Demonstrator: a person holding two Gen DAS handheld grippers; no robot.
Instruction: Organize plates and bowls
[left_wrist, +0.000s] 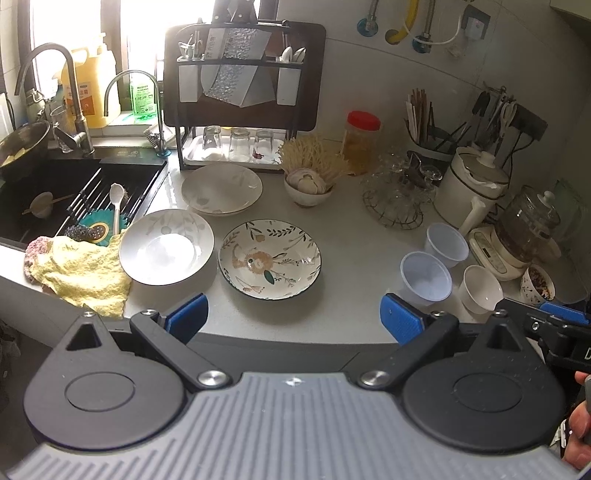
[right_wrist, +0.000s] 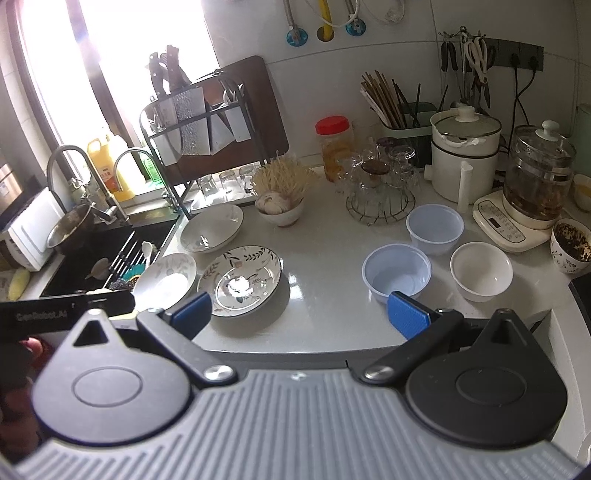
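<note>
A: Where do things stand?

B: Both grippers hang off the counter's front edge, jaws spread wide, nothing held. The left gripper (left_wrist: 291, 317) faces the three plates; the right gripper (right_wrist: 299, 314) faces the bowls.

A: Lay them out for me.

B: Near the sink-side edge of the counter (left_wrist: 351, 236): a floral plate (left_wrist: 269, 258) toward the front, a pale plate (left_wrist: 166, 245) touching the yellow cloth (left_wrist: 85, 277), and a third plate (left_wrist: 221, 188) behind, near the rack. Toward the right end: two translucent plastic bowls (right_wrist: 397, 273) (right_wrist: 435, 229) and a white bowl (right_wrist: 481, 271), close together but apart.

A: How will they handle?

B: My guess: the plates are glazed ceramic, so heavy, stiff, slick and chippable. Pinch the raised rim at the near side, pads well over the lip, and lift level. The plastic bowls look light and flexible; a hard squeeze on the wall may buckle them, so grip the rolled rim gently. The white bowl seems ceramic, so take its rim firmly.
</note>
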